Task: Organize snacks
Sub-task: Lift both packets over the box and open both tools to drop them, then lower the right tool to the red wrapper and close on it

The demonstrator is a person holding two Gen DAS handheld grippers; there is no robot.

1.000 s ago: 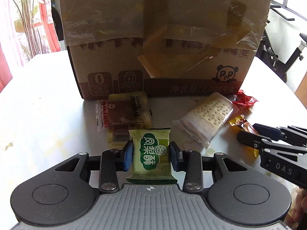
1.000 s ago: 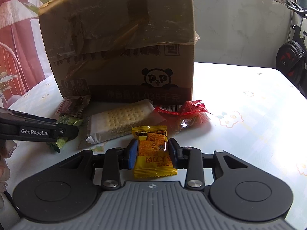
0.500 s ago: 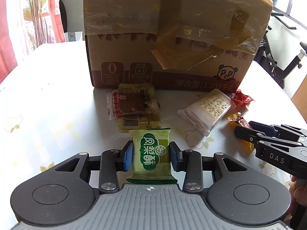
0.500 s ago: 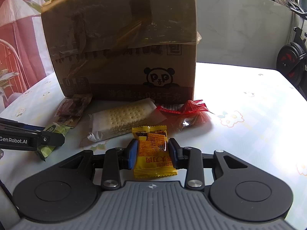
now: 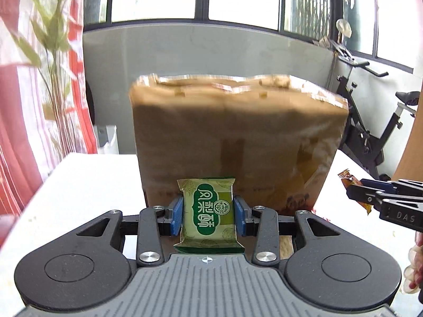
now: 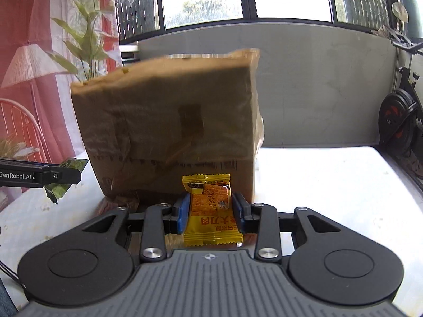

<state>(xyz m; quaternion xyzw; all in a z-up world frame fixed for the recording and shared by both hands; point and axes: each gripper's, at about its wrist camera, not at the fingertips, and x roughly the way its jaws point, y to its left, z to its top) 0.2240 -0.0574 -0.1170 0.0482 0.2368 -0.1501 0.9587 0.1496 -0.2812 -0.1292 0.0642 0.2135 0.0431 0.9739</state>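
My left gripper [image 5: 208, 215] is shut on a green snack packet [image 5: 207, 212], held up in the air before the big cardboard box [image 5: 238, 137]. My right gripper [image 6: 210, 212] is shut on a yellow-orange snack packet [image 6: 210, 211], also lifted in front of the cardboard box [image 6: 169, 129]. In the left wrist view the right gripper [image 5: 354, 189] enters from the right edge with its packet's corner showing. In the right wrist view the left gripper [image 6: 76, 173] enters from the left edge with the green packet [image 6: 59, 189]. The other snacks on the table are hidden below both views.
The box stands on a white table [image 6: 330, 185] and its top edge is about level with the cameras. An exercise bike [image 5: 370, 132] stands beyond the table on the right. A plant [image 6: 84, 39] and red curtains fill the left side, with windows behind.
Both grippers have risen and tilted upward with their packets still gripped. The loose snacks on the table have dropped out of view, and the box's top and the windows now show.
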